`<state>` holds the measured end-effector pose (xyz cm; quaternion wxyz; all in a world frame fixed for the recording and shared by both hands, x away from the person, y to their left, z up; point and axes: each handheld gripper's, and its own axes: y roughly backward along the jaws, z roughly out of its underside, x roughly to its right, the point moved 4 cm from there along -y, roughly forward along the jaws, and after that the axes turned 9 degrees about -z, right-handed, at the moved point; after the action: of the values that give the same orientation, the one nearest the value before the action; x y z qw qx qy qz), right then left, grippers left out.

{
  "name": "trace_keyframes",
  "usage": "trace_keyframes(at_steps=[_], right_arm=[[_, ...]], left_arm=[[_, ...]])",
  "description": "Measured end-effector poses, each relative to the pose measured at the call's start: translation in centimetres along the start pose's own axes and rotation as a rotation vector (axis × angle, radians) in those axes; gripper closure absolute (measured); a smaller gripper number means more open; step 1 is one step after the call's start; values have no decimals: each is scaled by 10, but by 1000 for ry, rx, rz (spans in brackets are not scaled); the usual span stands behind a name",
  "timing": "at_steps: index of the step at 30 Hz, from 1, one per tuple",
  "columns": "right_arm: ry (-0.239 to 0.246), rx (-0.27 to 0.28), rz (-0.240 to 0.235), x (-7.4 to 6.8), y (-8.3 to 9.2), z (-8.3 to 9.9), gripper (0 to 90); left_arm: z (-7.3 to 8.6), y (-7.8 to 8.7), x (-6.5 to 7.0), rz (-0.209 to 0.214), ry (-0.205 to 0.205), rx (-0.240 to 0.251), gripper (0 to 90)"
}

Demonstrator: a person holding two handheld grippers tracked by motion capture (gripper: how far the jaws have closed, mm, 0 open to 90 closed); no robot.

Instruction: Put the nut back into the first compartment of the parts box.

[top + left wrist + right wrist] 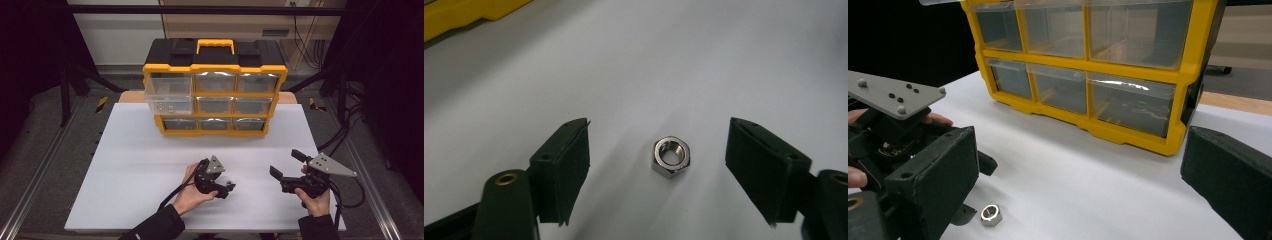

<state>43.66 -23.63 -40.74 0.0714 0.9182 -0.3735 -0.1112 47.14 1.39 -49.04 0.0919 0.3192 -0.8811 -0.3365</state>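
left gripper view | hex nut (pixel 671 156) between left tongs (pixel 659 170) | untouched

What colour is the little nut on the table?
Shiny silver. The nut shows best in the left gripper view.

Left hand (pixel 192 192): enters from the bottom edge in a dark sleeve, wrapped around its gripper.
Left gripper (pixel 227 189): tipped down, jaws spread wide apart, nothing pressed between them.
Right hand (pixel 314 200): dark sleeve, gripping from below.
Right gripper (pixel 286 164): held roughly level, jaws standing wide open, grey plate on top.
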Motion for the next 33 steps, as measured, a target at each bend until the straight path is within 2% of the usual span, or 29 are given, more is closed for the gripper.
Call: trace_keyframes(at_steps=[3,5,8,9,11,16,19,21,22,24,25,33], right_arm=[[0,1,0,0,0,0,26],[3,2,1,0,0,0,26],[1,0,2,0,0,0,26],[2,0,1,0,0,0,26],[4,1,1,0,0,0,26],[0,0,0,0,0,0,26],[3,0,1,0,0,0,26],[2,0,1,0,0,0,26],[2,-1,1,0,0,0,26],[2,-1,1,0,0,0,26],[1,1,0,0,0,0,26],[4,-1,1,0,0,0,26]], left_arm=[[1,-3,2,3,-9,-13,298],[3,-4,2,4,-29,-30,329],[3,-6,4,9,-31,-36,385],[3,-7,6,10,-12,-24,398],[4,-7,6,17,-34,-41,445],[5,-11,7,4,-48,-60,513],[6,-13,9,4,-31,-56,556],[6,-14,10,6,-35,-61,580],[6,-13,9,2,-60,-74,589],[6,-14,9,4,-57,-75,610],[6,-15,10,9,-39,-63,622],[6,-15,9,4,-49,-77,681]])
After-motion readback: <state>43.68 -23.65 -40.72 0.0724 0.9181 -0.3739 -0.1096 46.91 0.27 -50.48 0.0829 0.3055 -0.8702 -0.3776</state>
